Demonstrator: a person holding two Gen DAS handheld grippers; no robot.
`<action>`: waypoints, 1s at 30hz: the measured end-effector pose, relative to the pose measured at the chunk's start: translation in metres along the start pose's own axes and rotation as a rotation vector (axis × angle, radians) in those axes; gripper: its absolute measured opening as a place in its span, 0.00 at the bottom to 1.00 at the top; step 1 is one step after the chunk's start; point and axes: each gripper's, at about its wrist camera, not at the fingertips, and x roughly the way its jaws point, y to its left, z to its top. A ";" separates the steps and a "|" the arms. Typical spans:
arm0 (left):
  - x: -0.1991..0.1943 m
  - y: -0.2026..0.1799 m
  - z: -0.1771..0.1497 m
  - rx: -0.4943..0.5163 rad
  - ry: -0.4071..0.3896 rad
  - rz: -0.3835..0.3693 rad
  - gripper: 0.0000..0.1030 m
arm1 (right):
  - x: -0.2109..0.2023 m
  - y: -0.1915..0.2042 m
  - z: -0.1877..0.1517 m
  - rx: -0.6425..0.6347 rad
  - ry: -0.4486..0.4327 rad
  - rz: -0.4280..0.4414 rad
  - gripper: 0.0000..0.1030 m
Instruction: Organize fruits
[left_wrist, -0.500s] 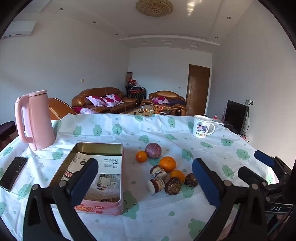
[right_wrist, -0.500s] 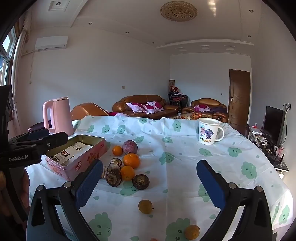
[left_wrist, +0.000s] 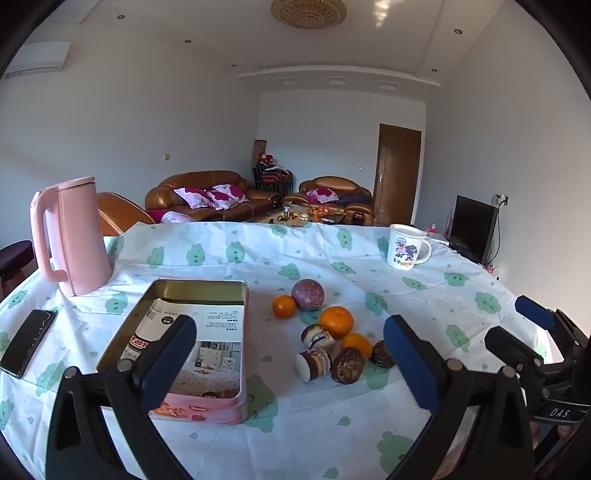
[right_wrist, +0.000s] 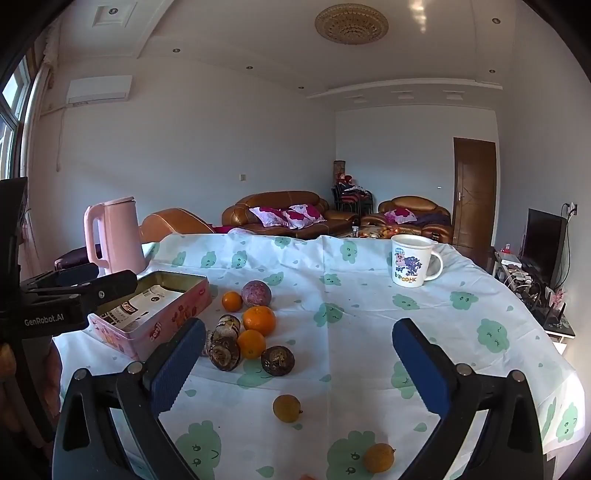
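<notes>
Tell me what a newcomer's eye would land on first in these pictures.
The cluster of fruit near the middle of the flowered tablecloth draws the eye first: bright oranges beside dark, wrinkled fruits and one purple ball. Just left of it lies an open pink tin with printed leaflets inside, and a tall pink kettle stands at the far left. A cartoon mug stands alone at the far right.

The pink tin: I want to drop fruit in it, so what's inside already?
Printed paper sheets lie flat inside the pink tin; no fruit visible. Its bottom beneath them is covered.
</notes>
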 end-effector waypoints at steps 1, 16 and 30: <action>0.000 -0.001 0.000 0.002 0.001 0.002 1.00 | 0.000 0.000 0.000 0.000 -0.001 -0.002 0.99; 0.000 -0.004 0.001 0.005 0.004 0.005 1.00 | 0.001 0.004 -0.001 -0.002 0.009 0.010 0.99; 0.000 -0.004 0.001 0.003 0.005 0.005 1.00 | 0.003 0.004 -0.004 0.006 0.017 0.019 0.99</action>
